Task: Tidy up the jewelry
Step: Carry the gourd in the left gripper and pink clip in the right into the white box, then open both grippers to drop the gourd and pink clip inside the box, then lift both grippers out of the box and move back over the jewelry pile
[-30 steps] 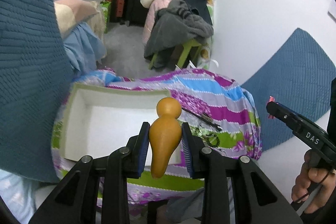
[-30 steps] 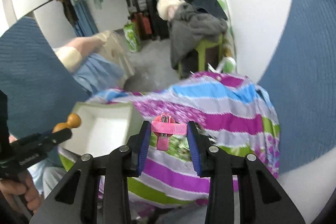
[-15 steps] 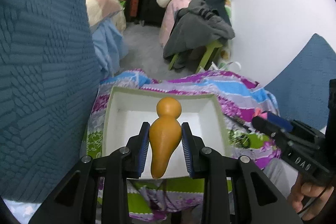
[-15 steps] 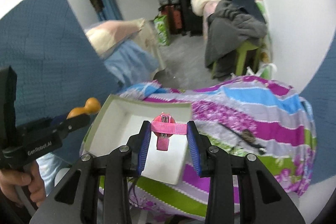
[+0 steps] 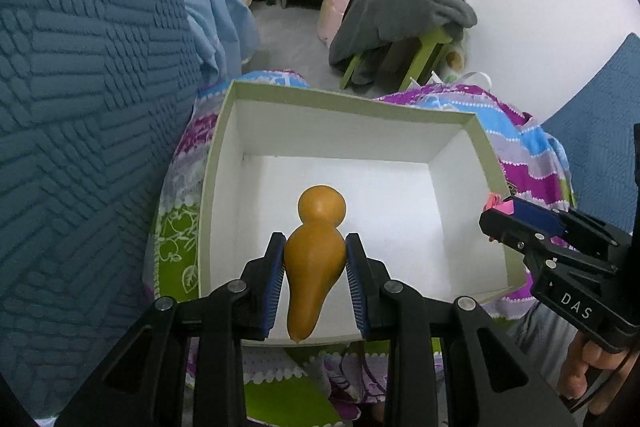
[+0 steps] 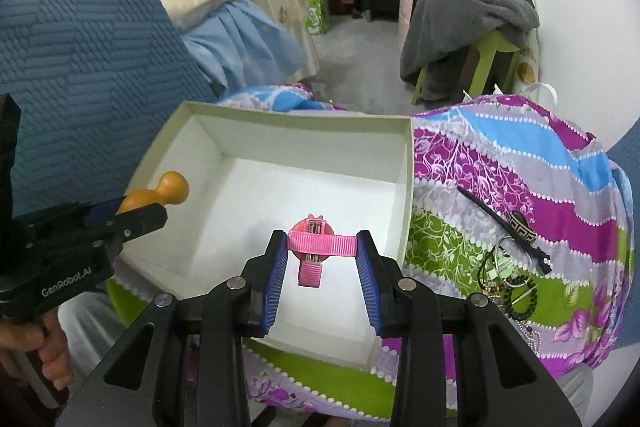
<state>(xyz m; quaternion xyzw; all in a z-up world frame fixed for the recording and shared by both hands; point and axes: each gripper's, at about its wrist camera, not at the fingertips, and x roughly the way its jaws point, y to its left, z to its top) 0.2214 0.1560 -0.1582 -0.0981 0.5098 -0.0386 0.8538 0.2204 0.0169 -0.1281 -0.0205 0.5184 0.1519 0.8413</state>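
— So, what has the left gripper (image 5: pixel 315 269) got?

— A small orange gourd (image 5: pixel 315 259), pinched at its fat middle between the two blue pads. The round knob points away from the hand and the thin end points back toward it. It hangs over the open white box (image 5: pixel 224 131), above the floor of it, not touching as far as I can see.

— And the other one?

— The right gripper (image 6: pixel 322 254) is clamped on a pink hair clip (image 6: pixel 318 251), the ribbon band stretched straight across between the pads, with a short tail hanging down from it. That one is also over the box, toward the near side.

— Where does the box sit?

— On a bright cloth (image 6: pixel 500 163) striped in purple, blue, grey and green, laid over a small surface. The box is empty inside, plain white with a pale green rim.

— Anything else on that cloth?

— To the right of the box, a little heap: a long dark hairpin (image 6: pixel 500 223) with a patterned plate, and just beside it some dark beaded bracelets (image 6: pixel 516 291) tangled together. A thin chain trails below them, I think, but it is too small to be sure.

— And the hands?

— Bare fingers (image 6: pixel 44 351) wrap the left handle; the right hand (image 5: pixel 592 367) shows at the edge.
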